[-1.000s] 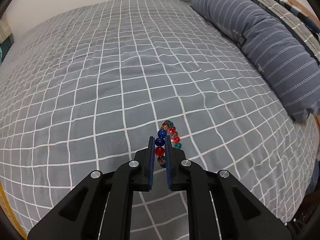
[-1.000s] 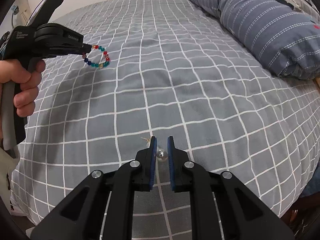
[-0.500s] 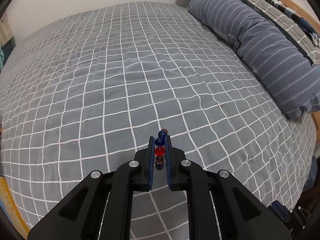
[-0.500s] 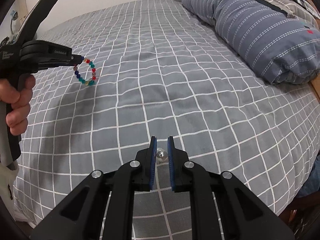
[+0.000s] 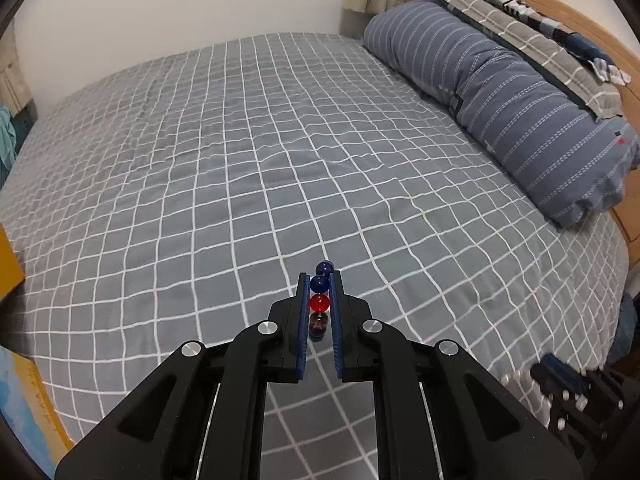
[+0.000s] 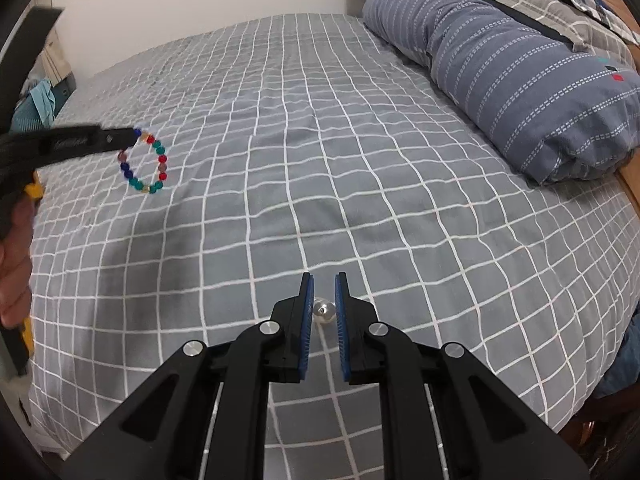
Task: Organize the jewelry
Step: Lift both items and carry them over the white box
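My left gripper (image 5: 319,280) is shut on a bracelet of coloured beads (image 5: 319,302), held in the air above the grey checked bed. In the right wrist view the same bracelet (image 6: 158,148) hangs as a ring from the left gripper (image 6: 134,136) at the far left. My right gripper (image 6: 324,280) is shut on a clear pearl-like earring (image 6: 323,310) held between its blue pads, above the bed near its front edge.
The grey checked bedspread (image 5: 240,152) fills both views. A long blue striped pillow (image 5: 512,92) lies along the right side by a wooden headboard (image 5: 560,16). A yellow object (image 5: 10,256) stands at the left edge. Dark items (image 5: 568,384) lie beyond the bed's front right.
Both grippers have lifted higher above the bed with their items. The left gripper with the bracelet has swung so the beads now line up edge-on in its view.
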The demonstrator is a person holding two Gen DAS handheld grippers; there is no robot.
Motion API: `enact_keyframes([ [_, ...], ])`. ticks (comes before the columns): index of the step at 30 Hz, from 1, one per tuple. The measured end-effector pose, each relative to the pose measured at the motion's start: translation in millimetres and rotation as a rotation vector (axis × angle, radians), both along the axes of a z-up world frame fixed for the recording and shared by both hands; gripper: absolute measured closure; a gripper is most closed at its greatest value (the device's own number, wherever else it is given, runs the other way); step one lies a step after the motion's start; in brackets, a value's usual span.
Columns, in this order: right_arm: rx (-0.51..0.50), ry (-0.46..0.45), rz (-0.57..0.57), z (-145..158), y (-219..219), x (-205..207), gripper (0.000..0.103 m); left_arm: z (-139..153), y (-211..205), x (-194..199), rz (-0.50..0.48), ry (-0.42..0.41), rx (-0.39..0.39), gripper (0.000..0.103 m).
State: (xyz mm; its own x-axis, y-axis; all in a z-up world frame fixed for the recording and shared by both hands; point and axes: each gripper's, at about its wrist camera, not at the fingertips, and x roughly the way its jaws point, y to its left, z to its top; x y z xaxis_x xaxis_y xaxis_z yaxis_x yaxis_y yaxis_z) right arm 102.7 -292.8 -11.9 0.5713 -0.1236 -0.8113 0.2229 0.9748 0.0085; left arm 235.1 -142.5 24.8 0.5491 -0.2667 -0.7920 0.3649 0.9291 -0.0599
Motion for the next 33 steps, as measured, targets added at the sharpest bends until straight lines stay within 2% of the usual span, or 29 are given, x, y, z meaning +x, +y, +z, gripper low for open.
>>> enact_keyframes([
  [8,0.014,-0.036,0.013,11.6,15.3,13.9,0.093,18.5,27.0,-28.9,0.010,-0.068,0.022,0.094],
  [23,0.006,-0.091,0.124,41.0,82.8,43.8,0.093,35.3,98.8,-68.7,0.081,-0.078,-0.006,0.094],
  [33,0.024,-0.121,0.228,65.2,147.4,56.7,0.093,45.3,167.4,-87.2,0.240,-0.112,0.007,0.094],
])
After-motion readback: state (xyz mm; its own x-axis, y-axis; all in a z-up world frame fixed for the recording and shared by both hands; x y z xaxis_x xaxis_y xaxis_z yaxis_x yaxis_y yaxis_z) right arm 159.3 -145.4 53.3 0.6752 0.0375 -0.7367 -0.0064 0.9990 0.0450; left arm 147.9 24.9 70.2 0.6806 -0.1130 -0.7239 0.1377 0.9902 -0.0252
